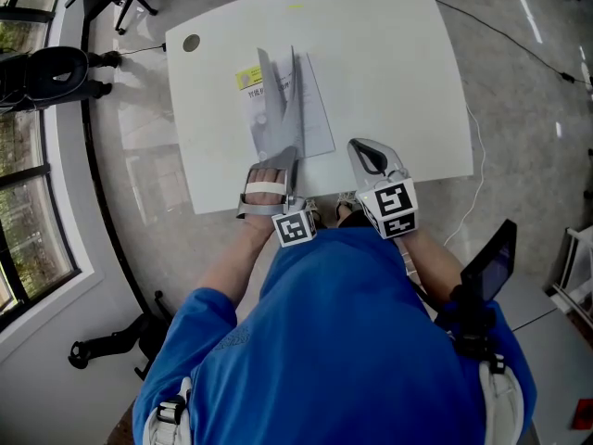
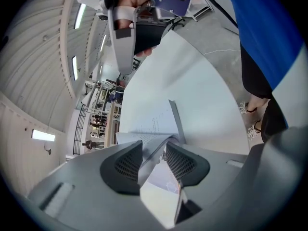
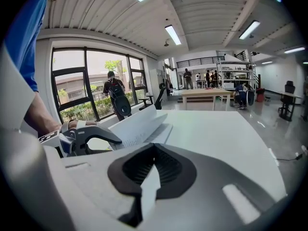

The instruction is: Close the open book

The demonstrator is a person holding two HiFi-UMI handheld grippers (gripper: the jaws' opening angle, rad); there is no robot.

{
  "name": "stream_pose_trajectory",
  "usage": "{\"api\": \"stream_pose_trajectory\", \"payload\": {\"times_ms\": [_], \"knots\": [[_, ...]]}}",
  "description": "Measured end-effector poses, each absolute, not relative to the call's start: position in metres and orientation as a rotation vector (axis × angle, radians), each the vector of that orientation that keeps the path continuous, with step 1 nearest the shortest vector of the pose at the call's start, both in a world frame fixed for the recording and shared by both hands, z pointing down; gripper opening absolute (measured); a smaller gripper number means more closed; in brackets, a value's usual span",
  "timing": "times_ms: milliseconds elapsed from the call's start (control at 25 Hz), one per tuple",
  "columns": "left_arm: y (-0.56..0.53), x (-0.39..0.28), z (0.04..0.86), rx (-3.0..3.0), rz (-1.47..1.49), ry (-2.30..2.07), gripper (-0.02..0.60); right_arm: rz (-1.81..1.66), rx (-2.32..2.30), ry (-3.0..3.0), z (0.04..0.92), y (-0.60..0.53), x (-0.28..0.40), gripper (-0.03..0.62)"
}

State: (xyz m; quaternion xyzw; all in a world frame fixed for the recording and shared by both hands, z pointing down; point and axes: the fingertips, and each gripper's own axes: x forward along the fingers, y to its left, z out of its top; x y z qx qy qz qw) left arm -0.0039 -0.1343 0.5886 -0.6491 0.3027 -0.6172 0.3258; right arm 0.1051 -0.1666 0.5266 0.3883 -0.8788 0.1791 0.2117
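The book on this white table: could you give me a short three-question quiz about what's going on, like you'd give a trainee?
1. True or false: the book lies fully closed on the table.
2. Fill in: the right gripper has its jaws ____ (apart or together).
3. What sits between the jaws of the left gripper? A) pages of the book B) a pen C) nothing
Key: 1 false, some pages stand raised; 2 together; 3 A.
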Motion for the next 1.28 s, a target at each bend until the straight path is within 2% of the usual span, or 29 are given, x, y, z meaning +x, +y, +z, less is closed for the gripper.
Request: {"api": "stream_pose_trajectory", "payload": {"times_ms": [360, 880, 1280], "knots": [[-0.134, -0.005, 0.576, -1.703, -1.581, 0.843, 0.167, 0.523, 1.079, -2.437, 0.531, -0.168, 0.106, 0.003], [-0.134, -0.002, 0.561, -1.704, -1.484, 0.894, 0.236, 0.527, 1.073, -2.442, 0.533, -0.167, 0.107, 0.003], [-0.122, 0.013, 0.563, -1.801, -1.418, 0.891, 0.241, 0.531, 1.074, -2.435, 0.536, -0.166, 0.108, 0.003]]}}
